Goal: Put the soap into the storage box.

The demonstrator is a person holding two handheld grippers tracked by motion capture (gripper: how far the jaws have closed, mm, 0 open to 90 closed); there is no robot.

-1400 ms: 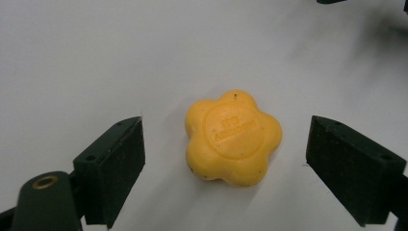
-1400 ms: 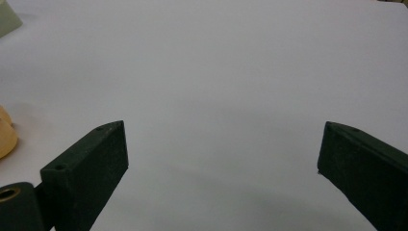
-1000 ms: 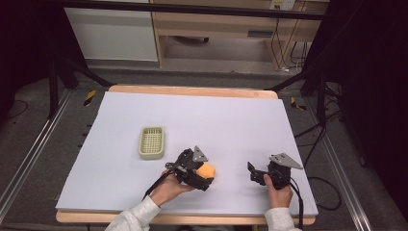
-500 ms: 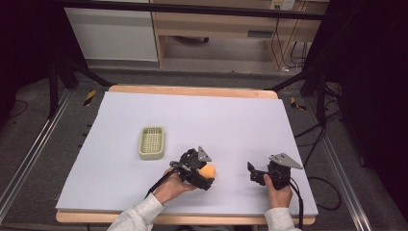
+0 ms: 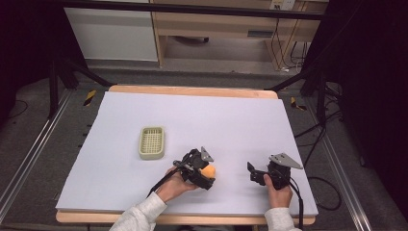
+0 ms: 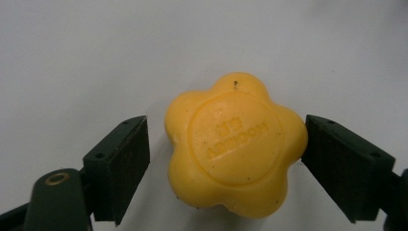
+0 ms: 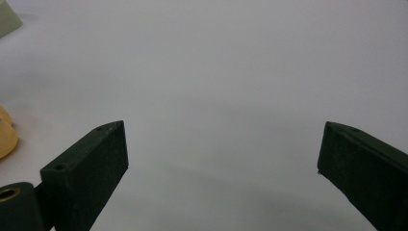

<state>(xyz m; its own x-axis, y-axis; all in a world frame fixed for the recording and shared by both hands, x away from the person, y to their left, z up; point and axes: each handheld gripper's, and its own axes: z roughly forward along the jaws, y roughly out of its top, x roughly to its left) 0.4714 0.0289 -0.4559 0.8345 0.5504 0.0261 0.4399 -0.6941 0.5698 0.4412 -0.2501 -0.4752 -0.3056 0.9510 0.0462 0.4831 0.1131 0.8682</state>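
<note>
A yellow flower-shaped soap (image 6: 235, 144) with stamped lettering lies flat on the white table (image 5: 216, 120). My left gripper (image 6: 226, 147) is open around it: the right jaw is at the soap's edge and the left jaw stands a small gap away. In the high view the soap (image 5: 209, 171) sits between the jaws of the left gripper (image 5: 207, 175) near the table's front edge. My right gripper (image 5: 251, 173) rests to the right of it, open with only bare table between its jaws (image 7: 223, 144). A sliver of the soap (image 7: 6, 137) shows at the right gripper view's left edge.
A pale green slotted basket (image 5: 152, 143) stands on the table, left of and a little beyond the left gripper; its corner (image 7: 7, 17) shows at the top left of the right gripper view. Black frame legs and cables surround the table.
The left gripper has edged slightly right around the soap. The right gripper and the basket have not moved.
</note>
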